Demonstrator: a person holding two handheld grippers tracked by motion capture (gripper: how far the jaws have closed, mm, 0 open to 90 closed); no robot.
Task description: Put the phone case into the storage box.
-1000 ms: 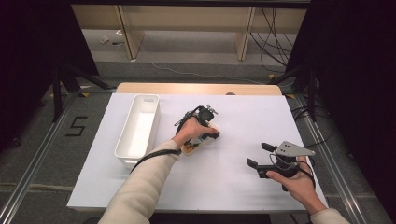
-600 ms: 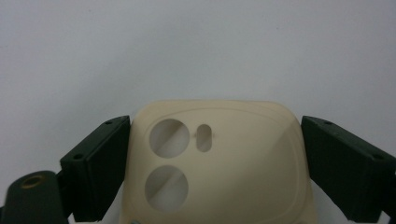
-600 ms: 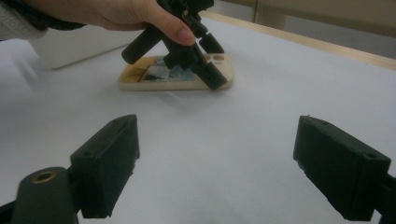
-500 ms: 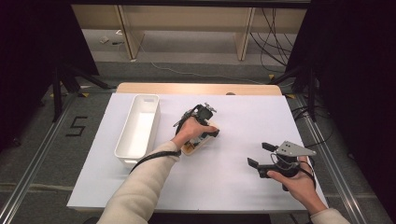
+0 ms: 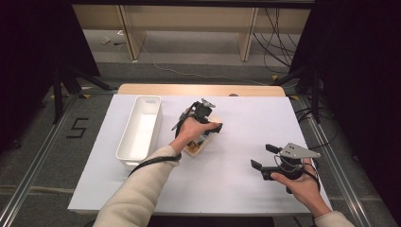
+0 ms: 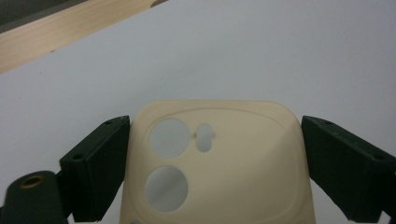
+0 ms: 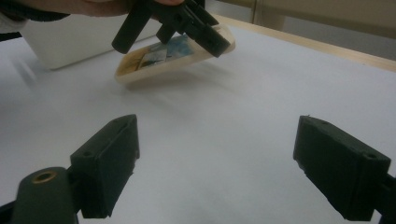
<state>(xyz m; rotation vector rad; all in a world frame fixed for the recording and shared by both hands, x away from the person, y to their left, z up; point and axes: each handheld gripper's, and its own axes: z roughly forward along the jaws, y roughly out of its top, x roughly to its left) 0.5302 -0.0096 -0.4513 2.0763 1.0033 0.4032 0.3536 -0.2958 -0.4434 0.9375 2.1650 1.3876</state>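
Observation from the high view: the left gripper (image 5: 204, 124) is sitting at the centre of the frame, its jaws pinching a cream phone case (image 5: 201, 143). In the left gripper view the phone case (image 6: 219, 163) is filling the lower centre, camera cut-outs facing up, with a black jaw pressing on each of its sides. In the right gripper view the case (image 7: 173, 58) is showing in the upper left, tilted and lifted off the white table (image 7: 261, 102). The right gripper (image 5: 263, 157) is hovering at the lower right of the high view, jaws spread and holding nothing. A white bin (image 5: 126, 151) is standing left of centre, just beside the left forearm.
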